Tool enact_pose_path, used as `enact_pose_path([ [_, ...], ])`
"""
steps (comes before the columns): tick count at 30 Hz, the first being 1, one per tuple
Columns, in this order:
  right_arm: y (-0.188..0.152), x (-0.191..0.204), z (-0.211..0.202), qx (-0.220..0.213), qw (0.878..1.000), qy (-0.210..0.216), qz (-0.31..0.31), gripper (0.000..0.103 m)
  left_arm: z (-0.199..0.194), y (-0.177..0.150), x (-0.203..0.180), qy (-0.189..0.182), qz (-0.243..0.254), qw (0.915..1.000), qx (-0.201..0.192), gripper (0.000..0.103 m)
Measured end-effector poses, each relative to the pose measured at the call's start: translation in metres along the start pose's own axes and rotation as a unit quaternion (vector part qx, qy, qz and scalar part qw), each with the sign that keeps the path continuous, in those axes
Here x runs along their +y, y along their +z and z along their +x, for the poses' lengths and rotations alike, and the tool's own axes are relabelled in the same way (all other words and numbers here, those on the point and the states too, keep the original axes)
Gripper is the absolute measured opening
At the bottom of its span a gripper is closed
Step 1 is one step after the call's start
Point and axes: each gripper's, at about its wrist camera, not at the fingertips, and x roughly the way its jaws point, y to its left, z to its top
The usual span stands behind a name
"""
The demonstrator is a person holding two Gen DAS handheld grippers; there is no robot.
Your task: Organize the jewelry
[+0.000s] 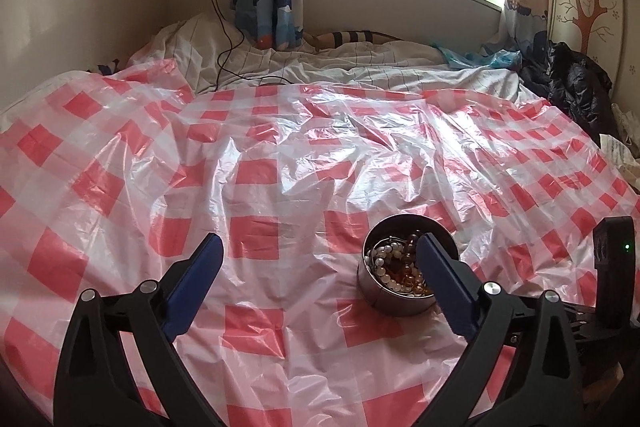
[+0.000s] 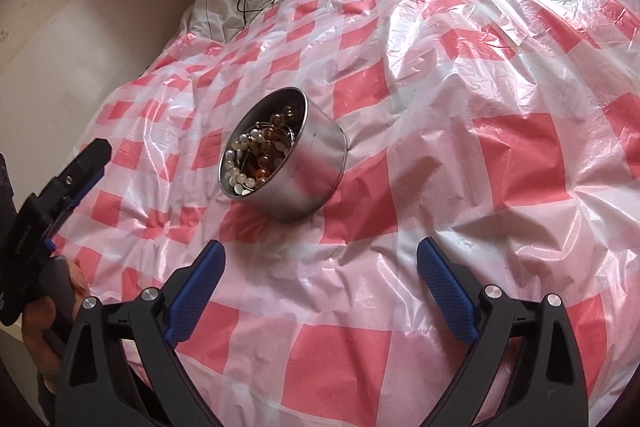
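A round metal tin (image 2: 298,171) holds white and amber beads (image 2: 256,151); left gripper (image 1: 320,279) and right gripper (image 2: 320,287) gape wide, empty.

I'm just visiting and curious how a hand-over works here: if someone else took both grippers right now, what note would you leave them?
Left gripper: open, nothing held; its right finger shows in front of the tin, contact unclear.
Right gripper: open, empty, short of the tin.
Round metal tin: stands lidless on the red-and-white checked plastic sheet spread over the bed.
Jewelry: white pearl-like and amber beads, all piled in the tin.
Done: no loose pieces visible on the sheet.
Left: no lid in sight; whether sorting inside the tin is wanted, I cannot tell.
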Motion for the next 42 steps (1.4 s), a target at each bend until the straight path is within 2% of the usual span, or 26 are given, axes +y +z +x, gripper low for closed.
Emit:
enact_pose_path([
  [3,-0.002,0.003,-0.001,0.0,1.0,-0.012,-0.004,0.093,-0.002,-0.001,0.0,0.001,0.0,1.0,0.002,0.095],
  [7,-0.006,0.007,-0.005,-0.005,0.999,-0.037,-0.017,0.095,0.0,-0.005,-0.001,-0.007,-0.001,0.9997,0.024,0.095],
  [12,-0.01,0.01,-0.012,-0.014,0.996,-0.078,-0.036,0.095,0.005,-0.014,0.001,-0.062,-0.023,0.9964,0.053,0.095],
  [13,-0.011,0.011,-0.014,-0.014,0.996,-0.085,-0.04,0.095,0.007,-0.016,0.002,-0.064,-0.028,0.9957,0.061,0.095],
  [15,-0.014,0.01,-0.015,-0.01,0.996,-0.086,-0.038,0.095,0.013,-0.022,-0.002,-0.046,-0.022,0.9953,0.083,0.095],
  [18,-0.017,0.008,-0.015,-0.004,0.995,-0.089,-0.036,0.095,0.013,-0.028,-0.007,-0.016,-0.007,0.9962,0.085,0.095],
  [24,-0.019,0.008,-0.016,-0.008,0.994,-0.102,-0.038,0.095,0.008,-0.031,-0.004,-0.031,-0.013,0.9966,0.075,0.095],
  [28,-0.019,0.009,-0.014,-0.005,0.994,-0.105,-0.041,0.095,0.006,-0.03,-0.008,-0.021,0.005,0.9974,0.068,0.095],
  [32,-0.019,0.011,-0.012,-0.004,0.993,-0.108,-0.044,0.095,0.009,-0.031,-0.015,-0.006,0.024,0.9967,0.078,0.095],
  [36,-0.019,0.01,-0.012,-0.004,0.993,-0.108,-0.044,0.095,0.014,-0.032,-0.016,-0.001,0.024,0.9951,0.096,0.095],
  [42,-0.018,0.008,-0.012,-0.005,0.993,-0.109,-0.043,0.095,0.011,-0.032,-0.015,0.009,0.024,0.9957,0.089,0.095],
])
